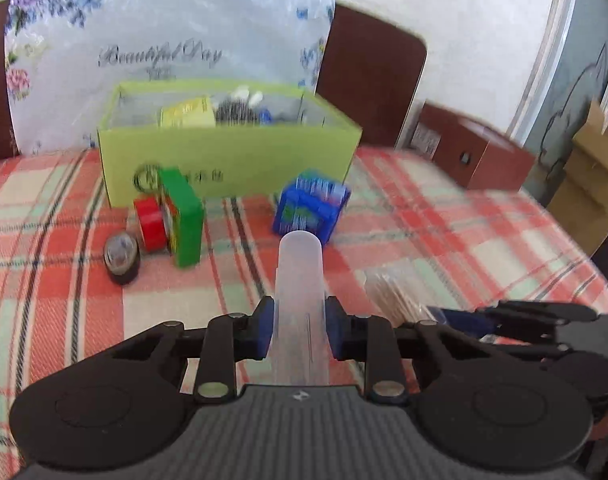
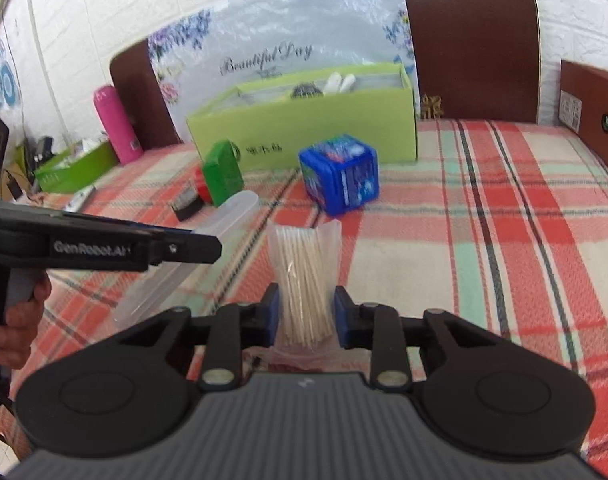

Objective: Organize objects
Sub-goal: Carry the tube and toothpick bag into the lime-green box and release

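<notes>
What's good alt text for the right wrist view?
The right gripper is shut on a clear bag of wooden sticks above a red plaid tablecloth. At left, the left gripper holds a translucent plastic tube; behind stand a blue box and a lime-green open box.

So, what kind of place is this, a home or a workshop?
Most likely a home: a plaid cloth covers the surface, dark wooden boards stand against a white brick wall, and a pink flask stands to the side.
</notes>
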Available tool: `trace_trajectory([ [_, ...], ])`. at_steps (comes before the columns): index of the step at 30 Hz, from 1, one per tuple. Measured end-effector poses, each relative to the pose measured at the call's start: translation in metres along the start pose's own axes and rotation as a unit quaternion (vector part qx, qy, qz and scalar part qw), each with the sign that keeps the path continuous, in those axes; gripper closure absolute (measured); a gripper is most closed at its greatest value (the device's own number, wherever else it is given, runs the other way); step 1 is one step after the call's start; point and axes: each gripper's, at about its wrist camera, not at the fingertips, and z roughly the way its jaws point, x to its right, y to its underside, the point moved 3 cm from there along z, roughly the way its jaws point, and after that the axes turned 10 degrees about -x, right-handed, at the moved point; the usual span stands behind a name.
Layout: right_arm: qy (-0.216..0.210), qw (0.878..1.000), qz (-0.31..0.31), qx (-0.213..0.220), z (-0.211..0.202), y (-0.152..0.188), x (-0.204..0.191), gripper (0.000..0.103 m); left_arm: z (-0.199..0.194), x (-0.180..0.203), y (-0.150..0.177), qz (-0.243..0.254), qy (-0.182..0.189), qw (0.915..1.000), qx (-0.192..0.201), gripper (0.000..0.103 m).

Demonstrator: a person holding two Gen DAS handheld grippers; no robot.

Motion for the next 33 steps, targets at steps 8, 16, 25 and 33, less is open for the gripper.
trace_trajectory([
  [8,-0.018,0.997,-0.013,0.074,-0.021,-0.065,0.008,0.076,-0.042,-0.024,-0.093,-0.05,0.004,0.993,0.107,0.075],
  [16,0.002,0.994,-0.012,0.109,0.001,-0.123,0.03,0.076,0.013,-0.058,-0.176,-0.112,-0.04,0.9876,0.102,0.075],
  [25,0.033,0.994,0.002,0.109,0.064,-0.18,0.056,0.076,0.07,-0.087,-0.199,-0.11,-0.079,0.9885,0.067,0.075],
  [33,0.081,0.991,-0.055,0.091,0.132,-0.194,0.05,0.036,0.09,-0.106,-0.199,-0.104,-0.098,0.9879,0.061,0.035],
])
